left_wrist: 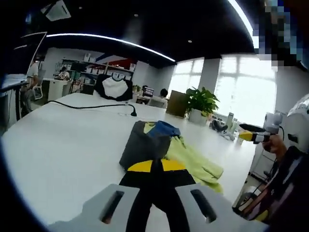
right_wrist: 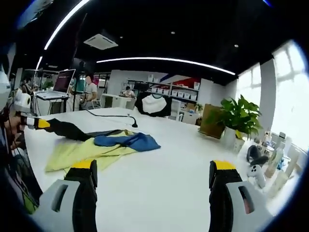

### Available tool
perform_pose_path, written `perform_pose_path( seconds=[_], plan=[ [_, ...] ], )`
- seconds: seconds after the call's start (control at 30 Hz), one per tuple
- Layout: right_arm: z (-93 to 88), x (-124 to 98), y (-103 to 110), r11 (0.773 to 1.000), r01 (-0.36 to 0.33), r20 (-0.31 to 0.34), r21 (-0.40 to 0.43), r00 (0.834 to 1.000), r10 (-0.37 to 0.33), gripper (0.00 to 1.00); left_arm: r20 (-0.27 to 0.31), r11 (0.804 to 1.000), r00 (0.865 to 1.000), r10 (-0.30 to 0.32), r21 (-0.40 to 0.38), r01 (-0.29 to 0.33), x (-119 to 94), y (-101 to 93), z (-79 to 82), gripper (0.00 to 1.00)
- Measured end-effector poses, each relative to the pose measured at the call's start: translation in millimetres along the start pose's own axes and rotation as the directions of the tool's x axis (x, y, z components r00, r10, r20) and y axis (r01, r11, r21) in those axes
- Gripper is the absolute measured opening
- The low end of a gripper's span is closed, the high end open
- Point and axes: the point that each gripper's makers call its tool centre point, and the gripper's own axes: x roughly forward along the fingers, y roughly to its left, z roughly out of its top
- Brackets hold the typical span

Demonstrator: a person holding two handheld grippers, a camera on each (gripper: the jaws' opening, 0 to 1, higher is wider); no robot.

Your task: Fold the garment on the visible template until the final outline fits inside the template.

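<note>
no text, label, brand or number can be read in the left or right gripper view.

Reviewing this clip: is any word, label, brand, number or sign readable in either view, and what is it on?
None can be read.
Open laptop screen: lit, content too small and blurred.
Shelf boxes along the far wall: any labels too small.
Yellow, grey and blue garment on the white table: no print visible.

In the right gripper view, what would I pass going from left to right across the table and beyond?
Laptop → yellow garment → blue cloth → potted plant → white bottles.
</note>
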Motion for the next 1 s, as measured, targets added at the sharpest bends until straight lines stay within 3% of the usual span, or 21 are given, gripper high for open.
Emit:
perform_pose_path(
  seconds=[0.17, 0.53, 0.77, 1.0],
  plan=[
    [5.9, 3, 3, 0.999, -0.015, 0.023, 0.035, 1.000, 0.014, 0.99, 0.045, 1.000, 0.999, 0.017, 0.012, -0.017, 0, 2.8, 23.2, 0.03],
    [6.4, 11, 4, 1.000, -0.004, -0.002, -0.020, 1.000, 0.004, 0.99, 0.075, 0.998, 0.996, 0.053, 0.012, -0.054, -3, 14.5, 45.7, 0.03],
    [12.4, 14, 6, 1.000, -0.016, 0.003, -0.023, 1.000, 0.016, 0.99, 0.080, 0.997, 0.994, 0.079, 0.015, -0.080, -5, 26.6, 50.8, 0.03],
    [14.7, 19, 8, 0.999, -0.027, 0.004, -0.030, 1.000, 0.027, 0.99, 0.081, 0.992, 0.990, 0.119, -0.049, -0.116, -8, 43.0, 48.9, 0.03]
  ],
)
